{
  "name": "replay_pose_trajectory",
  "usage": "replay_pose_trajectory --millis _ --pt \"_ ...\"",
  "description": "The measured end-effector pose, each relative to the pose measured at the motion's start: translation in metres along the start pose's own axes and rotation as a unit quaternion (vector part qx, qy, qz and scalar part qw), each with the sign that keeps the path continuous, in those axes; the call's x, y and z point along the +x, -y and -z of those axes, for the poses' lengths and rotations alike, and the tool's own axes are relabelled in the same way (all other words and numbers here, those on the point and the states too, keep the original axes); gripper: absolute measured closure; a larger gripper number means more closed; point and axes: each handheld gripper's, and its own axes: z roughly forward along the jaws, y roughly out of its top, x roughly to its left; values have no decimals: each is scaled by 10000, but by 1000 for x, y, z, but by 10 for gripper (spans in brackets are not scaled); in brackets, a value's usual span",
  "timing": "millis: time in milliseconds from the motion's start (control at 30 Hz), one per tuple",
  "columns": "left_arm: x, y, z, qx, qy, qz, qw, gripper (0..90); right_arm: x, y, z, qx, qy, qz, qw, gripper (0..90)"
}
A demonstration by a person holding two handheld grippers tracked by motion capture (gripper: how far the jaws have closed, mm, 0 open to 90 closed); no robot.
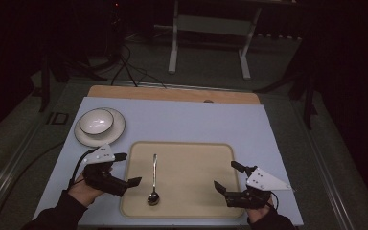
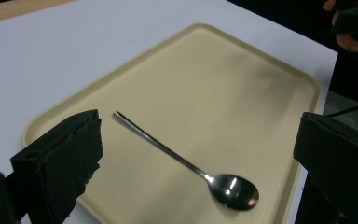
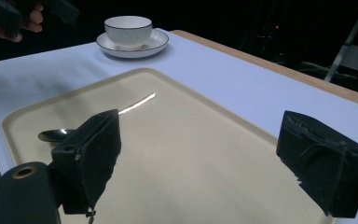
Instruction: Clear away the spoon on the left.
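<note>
- Far left of the table (image 1: pixel 182 120): one white bowl (image 1: pixel 96 120) seated in one white saucer (image 1: pixel 117 132), well apart from the spoon and just beyond the left tongs.
- Left tongs (image 1: pixel 130 168): spread wide, nothing between the jaws, hanging just off the left edge of the tray (image 1: pixel 223 165) and aimed inward across it.
- From the left gripper view: spoon (image 2: pixel 186 163) lying straight ahead between the two black jaws, handle tip toward the left jaw, bowl end lower and toward the right jaw.
- Middle: one beige tray, flat on the table, carrying one metal spoon (image 1: pixel 154 179) left of the tray's centre.
- Long axis of the spoon: running near-to-far along the table, bowl end by the tray's near rim, handle pointing away toward the far edge; so crosswise to the line between the two tongs.
- Nearer side: clearly the left; the spoon sits near the left tongs and well apart from the right ones, so probably a left-hand pickup, closing across the thin handle.
- Right tongs (image 1: pixel 225 176): also spread wide and empty, hovering over the tray's right part.
- From the right gripper view: spoon (image 3: pixel 121 112) partly hidden behind the left jaw, bowl and saucer farther off beyond the tray.
- Count: two tongs, one tray, one spoon, one bowl, one saucer.
</note>
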Motion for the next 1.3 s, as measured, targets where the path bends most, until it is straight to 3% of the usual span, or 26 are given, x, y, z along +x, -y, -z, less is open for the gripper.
replay_pose_trajectory --millis 300,433,633,800,900,933,1033,1133,1300 --pt "-1 23 3 -62 -187 -113 9997 21 -1 0 0 3 -7 -15 10000 139" --pt "1 31 4 -135 -228 7 9996 21 -1 0 0 6 -3 -16 10000 139" --pt "6 45 4 -272 -495 53 9984 21 -2 1 -2 40 -29 -42 10000 139" --pt "13 50 2 -409 -719 294 9961 21 -3 2 -2 45 -41 -76 10000 139" --pt "14 50 2 -400 -764 305 9958 21 -3 2 -2 56 -42 -86 9999 139" --pt "18 51 1 -432 -994 441 9931 21 -4 3 -3 72 -69 -95 9999 139" --pt "21 52 2 -404 -1271 573 9894 22 -3 3 -4 91 -85 -93 9999 139" --pt "25 54 2 -436 -1357 752 9869 22 -4 3 -4 103 -94 -94 9999 139" --pt "27 55 5 -513 -1490 851 9838 22 -4 3 -5 118 -76 -91 9999 139"
